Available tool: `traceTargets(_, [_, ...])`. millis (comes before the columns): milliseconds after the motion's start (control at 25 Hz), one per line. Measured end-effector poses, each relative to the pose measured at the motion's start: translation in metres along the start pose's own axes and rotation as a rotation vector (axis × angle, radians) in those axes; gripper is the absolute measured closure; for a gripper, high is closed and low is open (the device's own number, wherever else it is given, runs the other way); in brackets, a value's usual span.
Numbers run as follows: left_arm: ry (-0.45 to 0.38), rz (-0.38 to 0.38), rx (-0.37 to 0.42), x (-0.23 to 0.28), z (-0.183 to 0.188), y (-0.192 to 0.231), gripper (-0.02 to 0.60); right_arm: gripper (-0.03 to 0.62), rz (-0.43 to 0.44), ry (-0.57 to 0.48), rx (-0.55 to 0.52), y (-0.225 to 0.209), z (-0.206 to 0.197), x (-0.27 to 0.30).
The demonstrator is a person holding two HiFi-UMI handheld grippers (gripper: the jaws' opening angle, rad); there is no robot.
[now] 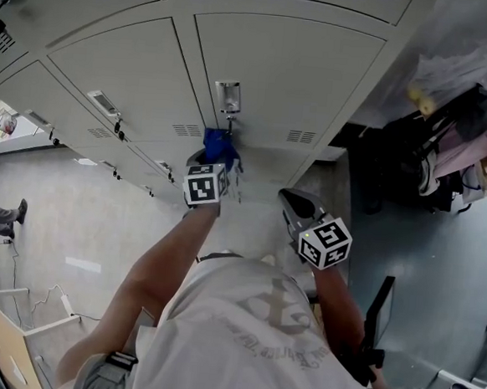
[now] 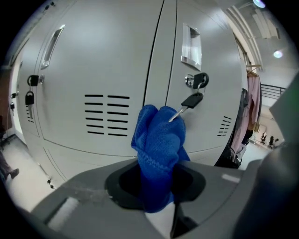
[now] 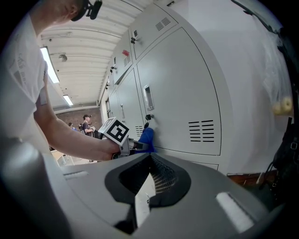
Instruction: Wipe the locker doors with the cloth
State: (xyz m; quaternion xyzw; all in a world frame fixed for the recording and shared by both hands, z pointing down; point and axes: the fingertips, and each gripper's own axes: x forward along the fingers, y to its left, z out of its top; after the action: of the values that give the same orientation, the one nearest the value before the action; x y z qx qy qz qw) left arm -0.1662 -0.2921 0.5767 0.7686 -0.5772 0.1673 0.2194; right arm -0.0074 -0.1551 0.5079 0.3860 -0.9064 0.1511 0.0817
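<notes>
A bunched blue cloth (image 2: 158,140) sticks out of my left gripper (image 2: 156,179), which is shut on it. The cloth (image 1: 219,146) presses against a grey locker door (image 1: 286,75) just under its recessed handle (image 1: 228,96). A key (image 2: 192,99) hangs from the lock (image 2: 189,80) and touches the top of the cloth. My right gripper (image 1: 297,204) hangs back from the lockers, to the right of the left one. Its jaws (image 3: 148,184) are shut with nothing between them. The right gripper view shows the cloth (image 3: 146,137) at the door's lower left.
More grey locker doors (image 1: 127,75) run off to the left, each with vent slots (image 2: 106,115) and keys (image 2: 31,81). Clothes and bags (image 1: 466,140) hang right of the lockers. A cardboard box (image 1: 14,331) stands on the floor at lower left. Other people (image 3: 87,123) are far down the room.
</notes>
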Motion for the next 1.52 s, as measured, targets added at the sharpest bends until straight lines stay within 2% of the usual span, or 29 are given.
traceTargets(680, [0.028,-0.111,-0.013,0.039,0.000,-0.101,0.459,0.588,-0.067,-0.029,0.034,-0.045,-0.007,-0.047])
traceTargets(1080, [0.041,-0.210,0.013,0.055,-0.004,-0.161,0.459,0.588,-0.083,-0.035,0.051,-0.073,-0.014,-0.069])
traceTargets(1520, [0.065,-0.286,0.032,0.069,-0.010,-0.213,0.459,0.588,-0.090,-0.033,0.066,-0.096,-0.019,-0.085])
